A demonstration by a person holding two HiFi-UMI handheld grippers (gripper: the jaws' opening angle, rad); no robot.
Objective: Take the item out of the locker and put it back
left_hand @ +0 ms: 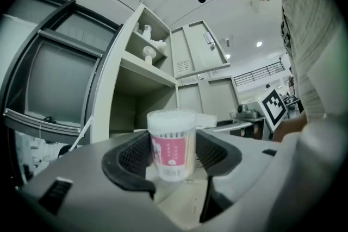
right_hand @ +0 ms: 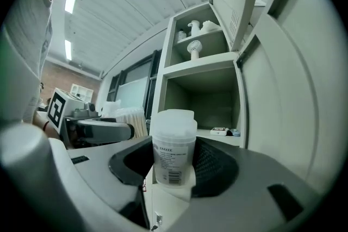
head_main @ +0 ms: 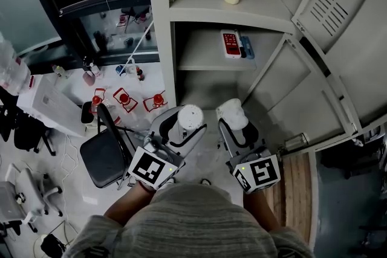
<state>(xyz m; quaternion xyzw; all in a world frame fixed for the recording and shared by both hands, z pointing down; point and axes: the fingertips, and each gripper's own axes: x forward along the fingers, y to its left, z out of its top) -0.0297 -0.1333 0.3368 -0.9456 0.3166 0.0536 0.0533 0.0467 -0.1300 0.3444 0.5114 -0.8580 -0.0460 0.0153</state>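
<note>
Before the open locker [head_main: 160, 39], I hold both tongs level, side by side and just apart. My left gripper [left_hand: 173, 145] stands wide, pads clamped on an upright clear swab tub [left_hand: 171, 130] with a pink label. My right gripper [right_hand: 174, 156] is equally wide, clamped on an upright frosted jar [right_hand: 173, 141] with a lid. Both items are outside the locker, in front of the compartment under the middle shelf [head_main: 199, 54]. That shelf carries a red device [head_main: 231, 43] near its right edge, with open board to the left. The door [head_main: 338, 27] stands open at right, and a black chair [head_main: 104, 157] sits at left.
</note>
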